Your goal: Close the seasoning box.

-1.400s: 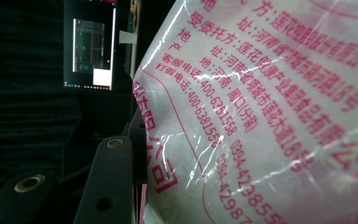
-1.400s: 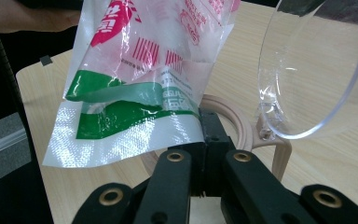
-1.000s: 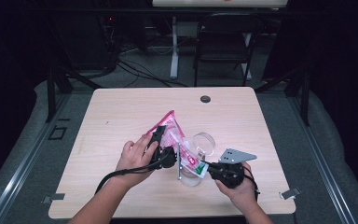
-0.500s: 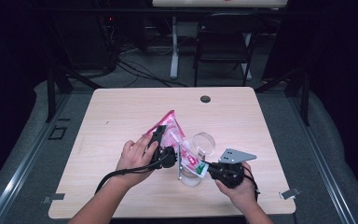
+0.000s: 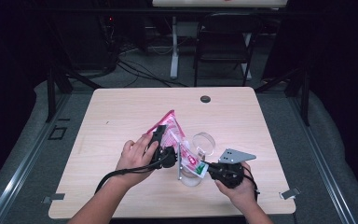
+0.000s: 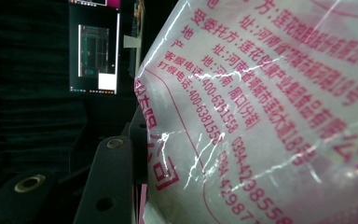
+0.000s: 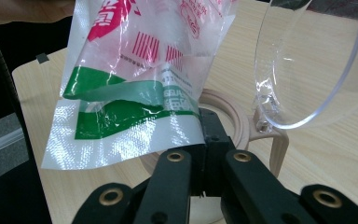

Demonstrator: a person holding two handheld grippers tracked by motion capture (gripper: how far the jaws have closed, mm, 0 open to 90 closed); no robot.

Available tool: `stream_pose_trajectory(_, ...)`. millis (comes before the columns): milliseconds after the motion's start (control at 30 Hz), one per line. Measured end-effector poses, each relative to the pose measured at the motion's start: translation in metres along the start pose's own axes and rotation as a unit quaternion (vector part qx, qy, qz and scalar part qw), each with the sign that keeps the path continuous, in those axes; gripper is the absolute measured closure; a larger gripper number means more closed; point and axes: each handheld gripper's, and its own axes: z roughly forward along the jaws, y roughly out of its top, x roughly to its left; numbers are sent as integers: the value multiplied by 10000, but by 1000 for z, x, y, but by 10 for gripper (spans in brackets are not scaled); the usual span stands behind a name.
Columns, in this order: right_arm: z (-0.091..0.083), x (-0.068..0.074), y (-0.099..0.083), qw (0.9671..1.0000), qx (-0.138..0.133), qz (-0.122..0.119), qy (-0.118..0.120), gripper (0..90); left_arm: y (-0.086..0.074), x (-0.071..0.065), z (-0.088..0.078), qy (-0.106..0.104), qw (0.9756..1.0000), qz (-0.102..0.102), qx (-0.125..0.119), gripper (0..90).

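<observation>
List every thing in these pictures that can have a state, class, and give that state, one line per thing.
Plastic bag: lifted off the table, held between both grippers, one corner pointing up.
Left gripper: shut on the bag's edge.
Right gripper: shut on the bag's lower green-printed corner.
Clear hinged lid: swung open, standing up.
Round container: open, sitting on the table under the bag.
Folding chair: unfolded, empty, beyond the table.

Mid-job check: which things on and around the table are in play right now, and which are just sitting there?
In play:
- plastic bag, held up between both grippers
- left hand-held gripper
- right hand-held gripper
- clear round lid
- wooden ring stand under the bag

Just sitting there:
- black grommet near the table's far edge
- chair behind the table
</observation>
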Motion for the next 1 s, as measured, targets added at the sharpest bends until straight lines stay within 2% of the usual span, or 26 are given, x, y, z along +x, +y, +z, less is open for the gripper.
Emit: stream_pose_trajectory(1000, 0, 0, 0, 10000, -7, 16, -10, 900, 2, 2, -1, 40, 10000, 39, -4, 585)
